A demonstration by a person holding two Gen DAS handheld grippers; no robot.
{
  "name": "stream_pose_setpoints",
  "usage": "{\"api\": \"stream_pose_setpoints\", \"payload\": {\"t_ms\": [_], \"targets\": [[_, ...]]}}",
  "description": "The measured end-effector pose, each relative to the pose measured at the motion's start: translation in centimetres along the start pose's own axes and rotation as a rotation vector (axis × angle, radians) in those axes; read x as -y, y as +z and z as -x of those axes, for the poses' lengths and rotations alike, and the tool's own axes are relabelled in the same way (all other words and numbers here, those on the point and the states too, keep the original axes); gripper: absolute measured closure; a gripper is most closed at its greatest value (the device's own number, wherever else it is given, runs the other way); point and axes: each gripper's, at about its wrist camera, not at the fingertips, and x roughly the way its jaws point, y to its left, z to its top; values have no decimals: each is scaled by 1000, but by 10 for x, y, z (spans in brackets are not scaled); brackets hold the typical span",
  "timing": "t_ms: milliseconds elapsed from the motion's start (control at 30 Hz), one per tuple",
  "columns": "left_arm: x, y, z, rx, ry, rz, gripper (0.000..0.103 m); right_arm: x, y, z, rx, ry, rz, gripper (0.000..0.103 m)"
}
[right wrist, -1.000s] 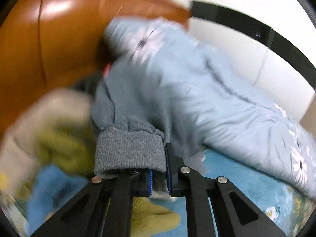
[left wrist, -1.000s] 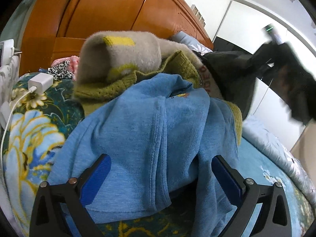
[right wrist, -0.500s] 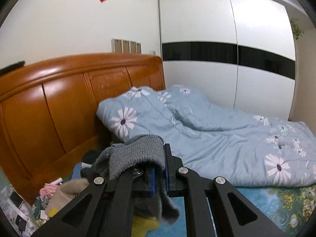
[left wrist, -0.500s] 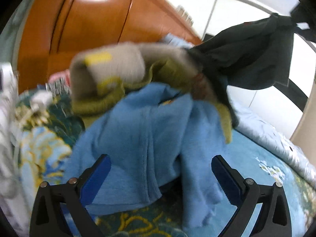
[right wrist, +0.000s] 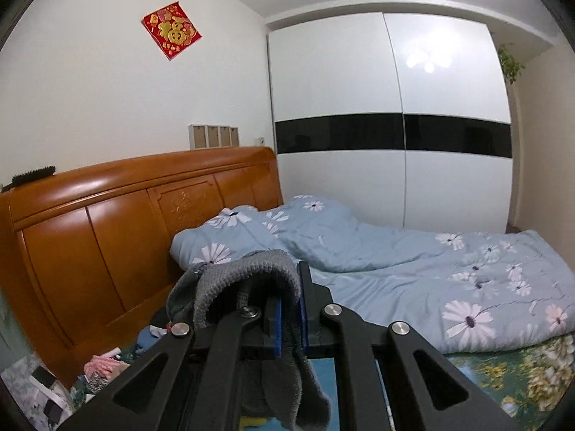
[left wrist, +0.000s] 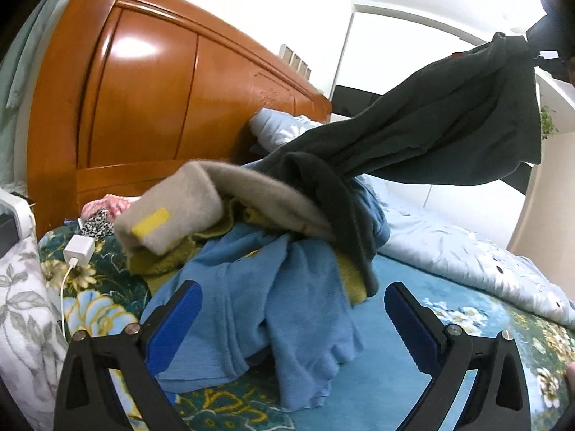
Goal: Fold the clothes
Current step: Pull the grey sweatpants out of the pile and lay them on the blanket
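Observation:
A pile of clothes lies on the bed in the left wrist view: a blue fleece top (left wrist: 273, 301) in front, a beige fuzzy garment with a yellow patch (left wrist: 201, 208) and an olive knit (left wrist: 161, 258) behind. A dark grey garment (left wrist: 431, 140) stretches from the pile up to the top right. My left gripper (left wrist: 293, 309) is open and empty, just in front of the blue top. My right gripper (right wrist: 289, 309) is shut on the grey garment's ribbed cuff (right wrist: 248, 276), held high above the bed.
A wooden headboard (left wrist: 143, 100) stands behind the pile. A light blue flowered duvet (right wrist: 413, 273) covers the bed's far side. A white charger with cable (left wrist: 79, 249) and a flowered pillow (left wrist: 21, 309) lie at the left. A white wardrobe (right wrist: 395, 115) stands beyond.
My right gripper has lifted the grey garment up and away from the pile, drawing it out long. My left gripper stays open and has backed off slightly from the blue top.

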Motion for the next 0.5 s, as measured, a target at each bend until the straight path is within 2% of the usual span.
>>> {"api": "stream_pose_setpoints", "payload": {"t_ms": [167, 500], "targets": [[18, 5, 7, 5, -21, -21, 0, 24, 16, 28, 45, -18, -29, 96], [44, 14, 8, 14, -65, -32, 0, 78, 53, 89, 148, -121, -24, 96]]}}
